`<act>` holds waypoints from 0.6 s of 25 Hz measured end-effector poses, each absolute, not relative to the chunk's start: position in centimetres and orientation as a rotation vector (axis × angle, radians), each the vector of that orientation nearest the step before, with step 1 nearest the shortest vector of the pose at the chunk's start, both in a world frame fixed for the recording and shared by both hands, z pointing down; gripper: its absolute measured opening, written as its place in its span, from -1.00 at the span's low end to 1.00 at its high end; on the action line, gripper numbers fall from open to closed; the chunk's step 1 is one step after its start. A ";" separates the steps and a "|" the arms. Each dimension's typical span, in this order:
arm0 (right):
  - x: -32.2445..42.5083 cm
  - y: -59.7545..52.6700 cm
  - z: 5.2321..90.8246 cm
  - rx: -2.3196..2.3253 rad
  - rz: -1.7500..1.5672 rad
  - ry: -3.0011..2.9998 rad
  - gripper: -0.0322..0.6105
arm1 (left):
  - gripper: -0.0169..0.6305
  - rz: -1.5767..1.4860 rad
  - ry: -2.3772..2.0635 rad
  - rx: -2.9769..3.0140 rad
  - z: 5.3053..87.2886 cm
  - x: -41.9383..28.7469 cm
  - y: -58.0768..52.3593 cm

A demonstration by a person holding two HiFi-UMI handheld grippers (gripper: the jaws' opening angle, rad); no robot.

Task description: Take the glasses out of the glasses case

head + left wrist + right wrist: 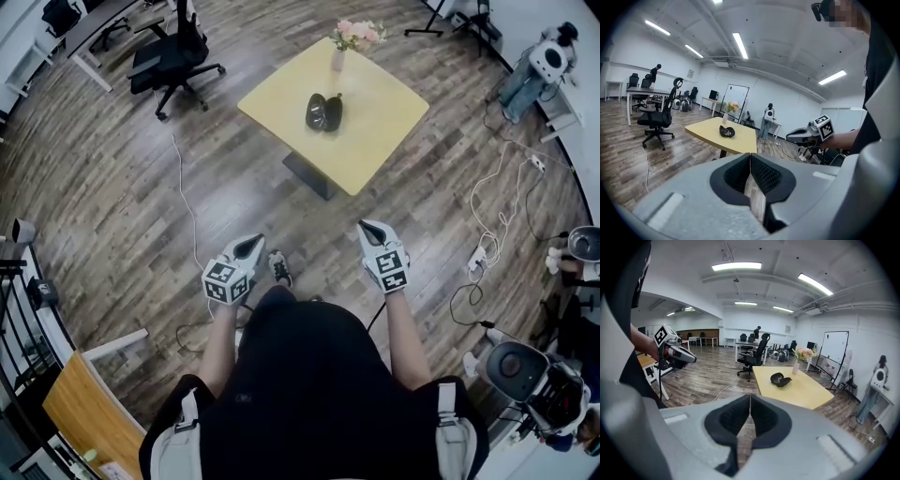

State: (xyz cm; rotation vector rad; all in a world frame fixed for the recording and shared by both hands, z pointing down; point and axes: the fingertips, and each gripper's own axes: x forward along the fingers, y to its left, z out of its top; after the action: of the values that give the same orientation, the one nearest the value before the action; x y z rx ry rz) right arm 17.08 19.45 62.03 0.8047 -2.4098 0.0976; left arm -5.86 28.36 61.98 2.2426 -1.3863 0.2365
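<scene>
Case (323, 112) sits mid-bench (394, 141), looks open, near the vase (337, 58). Your left gripper (253, 243) and right gripper (367, 228) are both pressed together, empty, well apart from the bench.

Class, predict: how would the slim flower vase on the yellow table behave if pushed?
The vase looks tall and narrow with flowers spreading above, so it would probably tip rather than slide. It stands near a corner of the table, so it might fall off.

Black top (309, 375), grey shoulder straps (178, 441); grey left hand-held gripper (251, 244) and right hand-held gripper (368, 228), black-and-white marker cubes (223, 281).
</scene>
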 end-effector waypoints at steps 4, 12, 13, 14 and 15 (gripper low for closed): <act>15.5 17.2 61.6 0.819 0.077 -2.393 -0.88 | -0.91 0.217 -1.380 2.255 62.0 -7.8 25.8; 11.4 13.1 60.8 0.846 0.062 -2.385 -0.88 | -0.91 0.199 -1.372 2.284 61.1 -12.2 21.5; 10.8 12.7 60.8 0.846 0.064 -2.387 -0.88 | -0.91 0.202 -1.374 2.284 61.1 -12.8 21.1; 10.2 12.3 60.9 0.846 0.066 -2.389 -0.88 | -0.91 0.205 -1.375 2.282 61.2 -13.4 20.7; 9.6 12.0 61.0 0.846 0.068 -2.390 -0.88 | -0.91 0.209 -1.378 2.282 61.2 -14.0 20.3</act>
State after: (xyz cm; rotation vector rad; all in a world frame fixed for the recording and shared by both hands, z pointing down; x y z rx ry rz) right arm 9.59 11.95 60.97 0.8461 -2.3903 0.0676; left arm -14.04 20.33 61.22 2.2818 -1.3780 0.2088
